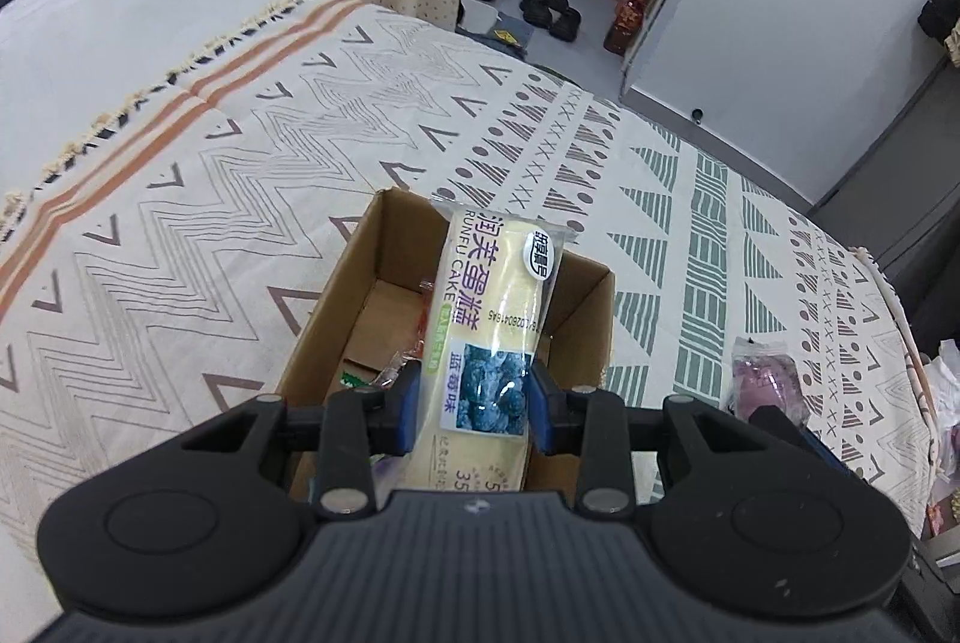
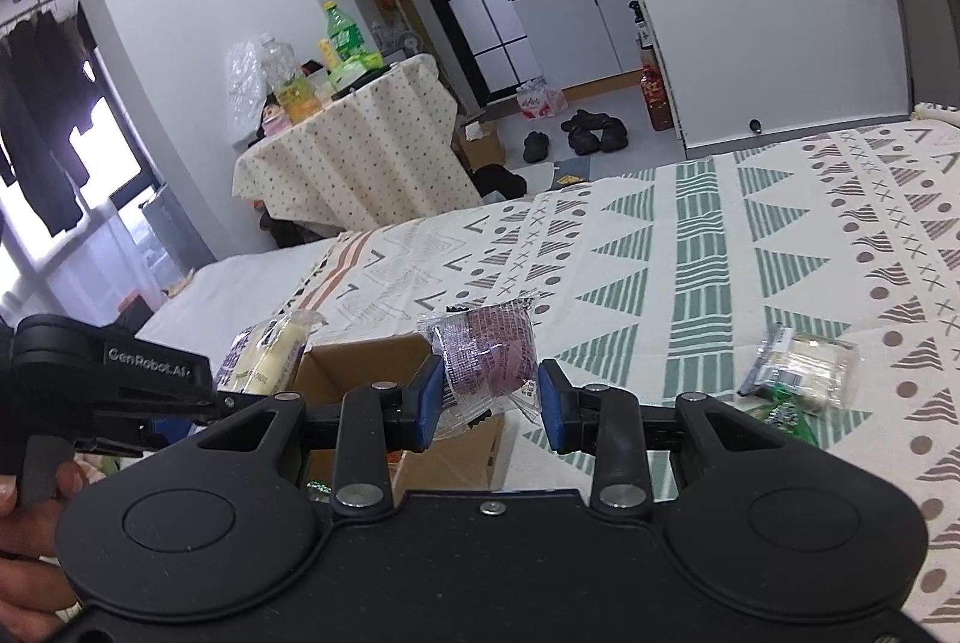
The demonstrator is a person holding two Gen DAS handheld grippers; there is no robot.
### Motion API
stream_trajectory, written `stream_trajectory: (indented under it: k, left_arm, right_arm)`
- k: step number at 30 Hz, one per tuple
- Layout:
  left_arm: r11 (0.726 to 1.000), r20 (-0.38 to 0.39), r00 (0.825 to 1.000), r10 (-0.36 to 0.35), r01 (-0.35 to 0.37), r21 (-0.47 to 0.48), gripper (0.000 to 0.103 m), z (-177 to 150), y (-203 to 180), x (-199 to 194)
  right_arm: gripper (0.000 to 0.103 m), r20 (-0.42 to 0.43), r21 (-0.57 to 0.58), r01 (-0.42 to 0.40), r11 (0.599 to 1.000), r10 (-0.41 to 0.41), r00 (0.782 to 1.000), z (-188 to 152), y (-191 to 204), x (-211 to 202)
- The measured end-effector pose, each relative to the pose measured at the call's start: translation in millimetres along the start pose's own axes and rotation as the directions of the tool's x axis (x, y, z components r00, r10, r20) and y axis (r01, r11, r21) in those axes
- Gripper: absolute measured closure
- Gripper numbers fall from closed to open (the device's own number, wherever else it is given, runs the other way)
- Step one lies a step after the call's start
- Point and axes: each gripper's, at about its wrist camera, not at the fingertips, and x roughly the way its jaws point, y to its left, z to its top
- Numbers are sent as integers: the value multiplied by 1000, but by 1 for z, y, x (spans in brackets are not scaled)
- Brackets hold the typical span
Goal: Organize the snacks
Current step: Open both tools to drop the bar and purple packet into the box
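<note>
The left gripper clamps a yellow blueberry cake packet between its blue pads, the packet poking forward over the open cardboard box, which sits on the patterned bedspread. A few wrappers lie on the box floor. To the right of the box, the right gripper grips a purple wrapped snack by its clear wrapper, held above the box's near right corner. Farther right, toward the bedspread's near edge, a clear packet of pale cake lies flat beside a green wrapper.
</note>
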Motion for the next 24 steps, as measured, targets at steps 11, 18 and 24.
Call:
stream_trajectory:
  k: [11, 18, 24]
  left_arm:
    - [1000, -21, 1000, -4, 4, -22, 63, 5, 30, 10]
    - [999, -5, 1000, 16, -16, -33, 43, 11, 42, -1]
    - [999, 0, 1000, 21, -21, -46, 25, 14, 42, -12]
  right_arm:
    - [70, -47, -75, -18, 997, 15, 999, 0, 35, 30]
    - [65, -112, -128, -31, 991, 17, 994, 10, 65, 49]
    - [62, -127, -117, 32, 993, -46, 991, 37, 72, 45]
